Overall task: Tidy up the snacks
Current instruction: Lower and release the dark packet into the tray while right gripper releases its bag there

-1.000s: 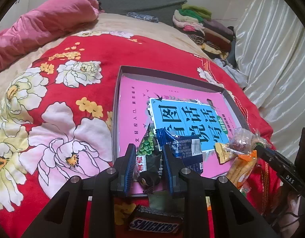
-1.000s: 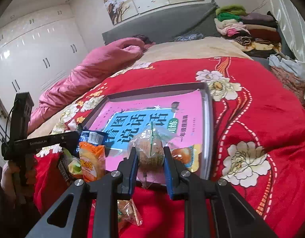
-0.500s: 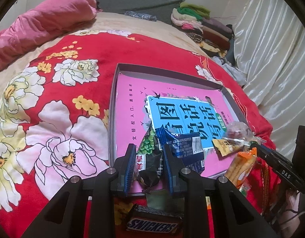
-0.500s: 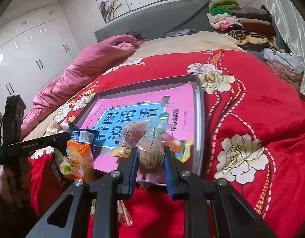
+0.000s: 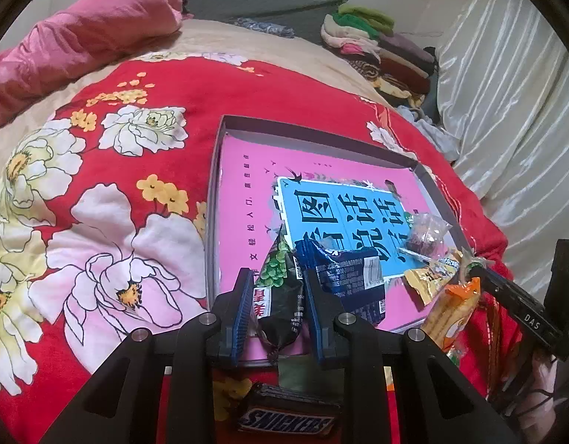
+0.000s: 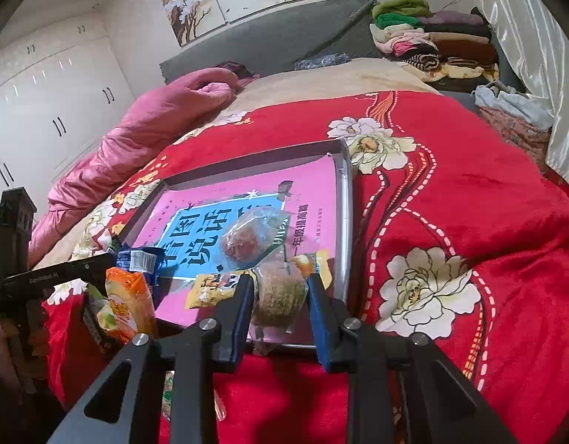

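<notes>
A grey tray (image 5: pixel 214 185) with a pink and blue book in it lies on the red flowered blanket. My left gripper (image 5: pixel 279 285) is shut on a dark green snack packet (image 5: pixel 279 296) at the tray's near edge. A blue packet (image 5: pixel 353 277) lies just right of it. My right gripper (image 6: pixel 279 292) is shut on a clear-wrapped round brown pastry (image 6: pixel 279 296) over the tray's (image 6: pixel 343 199) near right corner. A second wrapped pastry (image 6: pixel 247 238), a yellow packet (image 6: pixel 210 292) and an orange packet (image 6: pixel 131 307) lie close by.
A Snickers bar (image 5: pixel 286 423) lies on the blanket below my left gripper. A pink quilt (image 5: pixel 73 40) lies at the far left. Folded clothes (image 6: pixel 432 40) are stacked by the headboard. White curtains (image 5: pixel 506 111) hang along the right side of the bed.
Both grippers keep their snacks. The right gripper has drawn back a little toward the tray's near edge, and a second wrapped pastry now lies in the tray beyond it.
</notes>
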